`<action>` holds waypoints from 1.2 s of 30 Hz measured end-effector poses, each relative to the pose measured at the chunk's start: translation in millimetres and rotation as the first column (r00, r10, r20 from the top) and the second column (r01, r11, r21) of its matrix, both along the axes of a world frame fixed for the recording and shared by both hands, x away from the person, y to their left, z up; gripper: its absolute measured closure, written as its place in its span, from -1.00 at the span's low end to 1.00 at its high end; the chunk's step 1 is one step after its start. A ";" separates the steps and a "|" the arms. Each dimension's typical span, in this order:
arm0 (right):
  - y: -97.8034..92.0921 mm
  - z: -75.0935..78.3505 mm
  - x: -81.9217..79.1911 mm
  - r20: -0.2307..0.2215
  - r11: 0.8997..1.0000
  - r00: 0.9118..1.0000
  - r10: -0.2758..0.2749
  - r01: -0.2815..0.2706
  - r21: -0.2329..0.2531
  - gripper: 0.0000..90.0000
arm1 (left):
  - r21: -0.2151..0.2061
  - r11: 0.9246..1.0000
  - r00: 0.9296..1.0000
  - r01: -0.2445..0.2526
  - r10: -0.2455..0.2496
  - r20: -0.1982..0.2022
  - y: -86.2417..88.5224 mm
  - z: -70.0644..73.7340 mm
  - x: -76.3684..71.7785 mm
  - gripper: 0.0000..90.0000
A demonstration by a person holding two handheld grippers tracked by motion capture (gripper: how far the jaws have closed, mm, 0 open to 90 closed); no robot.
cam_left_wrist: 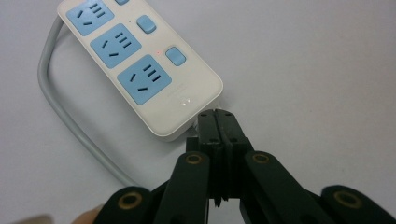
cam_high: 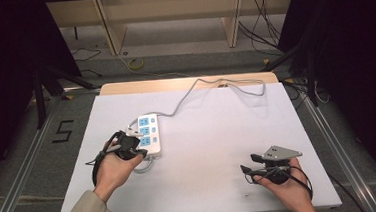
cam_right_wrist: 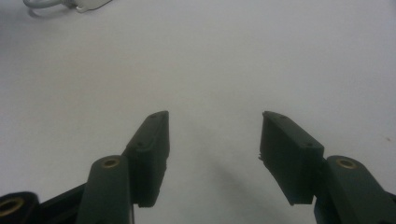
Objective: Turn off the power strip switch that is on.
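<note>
White sheeting covers the table (cam_high: 211, 184), giving a plain, even surface on which the few things present stand out clearly. On its left half lies a white power strip (cam_high: 149, 134) with three blue sockets in a row and a small blue switch beside each; it rests flat, sockets up, its long side running away from the person, probably so that the switches can be reached from above. A tiny red light glows beside one switch in the left gripper view. The strip's grey cord (cam_high: 209, 87) leaves the near end, curls round behind the left hand and also snakes from the far end across the table toward the back edge, slack enough that the strip could be nudged without being dragged. The left gripper (cam_left_wrist: 216, 122) is held just at the strip's near end, its jaws pressed together with nothing between them, the tips touching or almost touching the rounded corner; a closed tip makes a firm single point, which would suit pushing the strip or pressing a switch. The right gripper (cam_right_wrist: 212, 135) hovers low over bare table well apart from the strip, near the person's right front corner, jaws spread wide and empty, apparently waiting out of the way.
</note>
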State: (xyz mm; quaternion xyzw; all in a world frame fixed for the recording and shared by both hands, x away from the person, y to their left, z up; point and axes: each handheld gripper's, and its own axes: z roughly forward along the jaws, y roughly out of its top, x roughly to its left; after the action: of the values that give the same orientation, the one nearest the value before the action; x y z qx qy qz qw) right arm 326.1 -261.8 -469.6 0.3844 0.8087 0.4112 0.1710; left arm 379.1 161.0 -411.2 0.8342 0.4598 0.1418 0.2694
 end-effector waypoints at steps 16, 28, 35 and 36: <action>0.0 0.2 -0.2 0.001 1.000 1.000 0.000 0.000 0.000 -0.04 | 0.011 1.000 1.000 -0.014 0.014 -0.001 -1.1 2.4 7.3 0.99; -0.1 0.3 -0.1 0.001 1.000 1.000 0.001 -0.001 0.000 -0.04 | 0.025 1.000 1.000 -0.011 0.012 -0.013 -3.5 3.2 13.4 0.99; -0.5 0.6 -0.3 0.002 1.000 1.000 0.002 -0.002 0.001 -0.04 | 0.035 0.999 1.000 -0.006 0.007 -0.021 -5.8 2.9 17.6 0.99; -0.6 0.6 -0.2 0.004 1.000 1.000 0.002 -0.002 0.001 -0.04 | 0.034 0.999 1.000 -0.008 0.009 -0.022 -6.2 2.8 18.0 0.99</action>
State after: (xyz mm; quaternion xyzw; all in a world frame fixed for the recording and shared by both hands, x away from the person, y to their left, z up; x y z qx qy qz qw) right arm 325.8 -262.4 -469.1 0.3828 0.8085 0.4127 0.1717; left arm 397.1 154.8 -408.4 0.8382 0.4638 0.1417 0.2494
